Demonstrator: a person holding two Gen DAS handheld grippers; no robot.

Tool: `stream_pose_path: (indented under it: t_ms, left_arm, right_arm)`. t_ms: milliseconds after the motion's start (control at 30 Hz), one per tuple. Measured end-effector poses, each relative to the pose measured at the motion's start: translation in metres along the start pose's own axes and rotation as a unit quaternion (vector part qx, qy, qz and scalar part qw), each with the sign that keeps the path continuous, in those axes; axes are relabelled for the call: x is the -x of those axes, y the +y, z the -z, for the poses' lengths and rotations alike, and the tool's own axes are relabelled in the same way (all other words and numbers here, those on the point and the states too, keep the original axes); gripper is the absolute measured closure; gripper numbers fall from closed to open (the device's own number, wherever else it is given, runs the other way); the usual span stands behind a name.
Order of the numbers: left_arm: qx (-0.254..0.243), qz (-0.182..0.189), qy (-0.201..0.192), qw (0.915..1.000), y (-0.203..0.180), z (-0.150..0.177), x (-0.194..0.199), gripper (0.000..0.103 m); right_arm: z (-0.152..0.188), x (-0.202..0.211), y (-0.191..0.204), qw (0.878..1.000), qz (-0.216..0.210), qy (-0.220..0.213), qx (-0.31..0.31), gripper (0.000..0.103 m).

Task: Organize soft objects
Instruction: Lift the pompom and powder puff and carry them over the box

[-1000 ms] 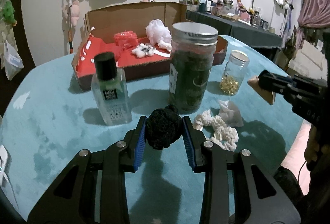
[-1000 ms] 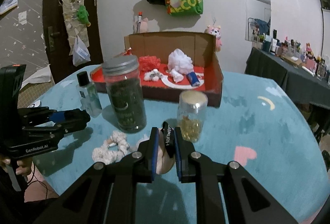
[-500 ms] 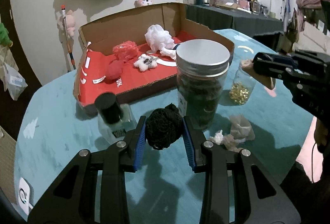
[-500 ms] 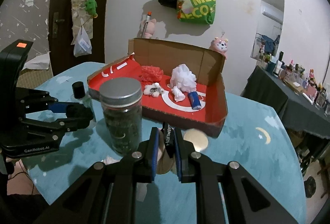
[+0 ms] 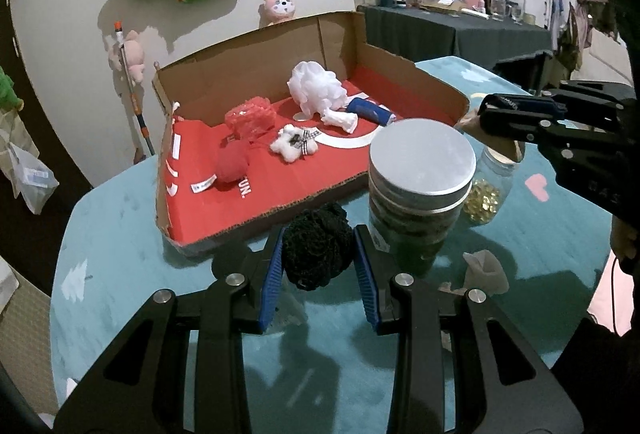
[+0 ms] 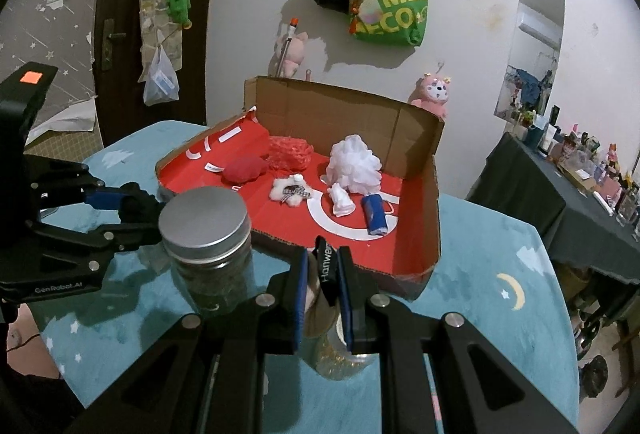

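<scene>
Left tongs grip a black mesh pouf at lower centre, before the red-lined cardboard box; right tongs pinch a tan soft item with black strap above the teal tabletop

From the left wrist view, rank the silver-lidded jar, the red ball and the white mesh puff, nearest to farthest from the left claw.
1. Silver-lidded jar: just right of the left claw, on the table.
2. Red ball: ahead and left, in the near part of the box.
3. White mesh puff: deepest in the box, toward its back wall.
</scene>
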State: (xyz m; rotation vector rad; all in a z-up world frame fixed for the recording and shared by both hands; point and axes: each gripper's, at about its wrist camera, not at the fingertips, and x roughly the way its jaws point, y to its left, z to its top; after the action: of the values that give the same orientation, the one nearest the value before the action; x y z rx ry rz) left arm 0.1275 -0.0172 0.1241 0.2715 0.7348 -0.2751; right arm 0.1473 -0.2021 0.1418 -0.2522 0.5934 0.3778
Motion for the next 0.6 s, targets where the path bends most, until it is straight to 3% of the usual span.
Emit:
stream_pose_path:
  t_ms: [600]
  left_arm:
    - [-0.046,0.025,0.027,0.9983,0.013,-0.035,-0.017,0.071]
  right_arm:
    - [-0.027,-0.044,-0.022,0.994,-0.088,0.055,-0.020,0.087]
